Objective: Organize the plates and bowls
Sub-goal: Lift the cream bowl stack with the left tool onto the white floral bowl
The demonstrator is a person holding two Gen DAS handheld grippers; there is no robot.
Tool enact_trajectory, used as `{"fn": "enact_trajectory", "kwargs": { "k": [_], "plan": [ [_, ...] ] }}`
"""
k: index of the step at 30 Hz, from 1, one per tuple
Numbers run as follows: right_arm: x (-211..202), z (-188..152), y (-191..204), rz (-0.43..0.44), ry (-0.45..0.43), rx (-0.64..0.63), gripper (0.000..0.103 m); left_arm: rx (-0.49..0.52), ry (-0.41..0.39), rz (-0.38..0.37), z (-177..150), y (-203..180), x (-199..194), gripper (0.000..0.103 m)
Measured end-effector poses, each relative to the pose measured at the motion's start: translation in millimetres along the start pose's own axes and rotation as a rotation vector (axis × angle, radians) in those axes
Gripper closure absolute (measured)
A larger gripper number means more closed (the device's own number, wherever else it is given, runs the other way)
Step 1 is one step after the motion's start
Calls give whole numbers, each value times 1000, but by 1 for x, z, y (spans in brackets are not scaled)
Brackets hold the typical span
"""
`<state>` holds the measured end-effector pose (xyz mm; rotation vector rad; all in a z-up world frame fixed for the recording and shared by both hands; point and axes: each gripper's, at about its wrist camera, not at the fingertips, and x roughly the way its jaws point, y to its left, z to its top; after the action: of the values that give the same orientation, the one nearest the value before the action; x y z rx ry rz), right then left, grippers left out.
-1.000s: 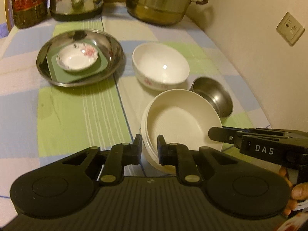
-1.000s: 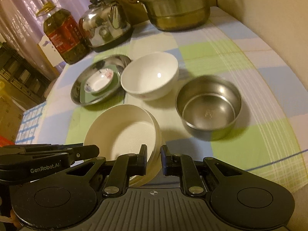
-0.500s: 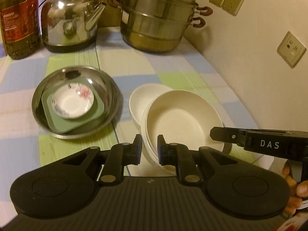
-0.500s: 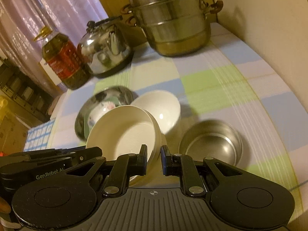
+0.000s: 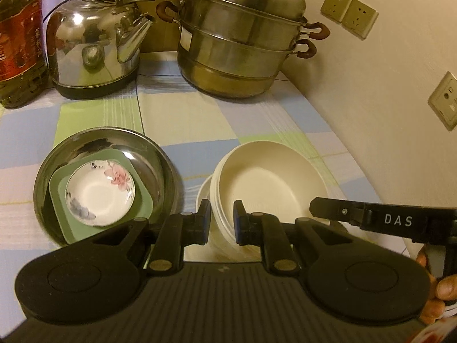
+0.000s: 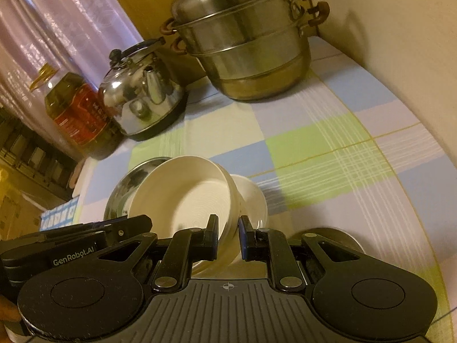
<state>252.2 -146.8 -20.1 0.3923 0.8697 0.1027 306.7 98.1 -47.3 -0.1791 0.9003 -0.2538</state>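
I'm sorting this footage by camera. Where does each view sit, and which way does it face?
Left wrist: on the left gripper, looking down and forward over the cream bowl toward the kettle; fingers show at the right edge.
Right wrist: on the right gripper, looking forward and left over the same bowl toward the steamer pot.
Shared: the bowl held by both jaws, each other's gripper, steel dish, kettle, pot.
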Motion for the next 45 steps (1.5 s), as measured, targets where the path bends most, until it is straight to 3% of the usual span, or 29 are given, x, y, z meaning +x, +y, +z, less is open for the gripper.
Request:
{"fn": "enact_trajectory", "kwargs": {
  "k": [22,45],
  "plan": [
    [36,6,-20,-28,70,45,88,-3,73,-8,3,9,38,89],
    [44,3,-23,-32,94,53,88,-11,91,-10,1,11,43,89]
  ]
}}
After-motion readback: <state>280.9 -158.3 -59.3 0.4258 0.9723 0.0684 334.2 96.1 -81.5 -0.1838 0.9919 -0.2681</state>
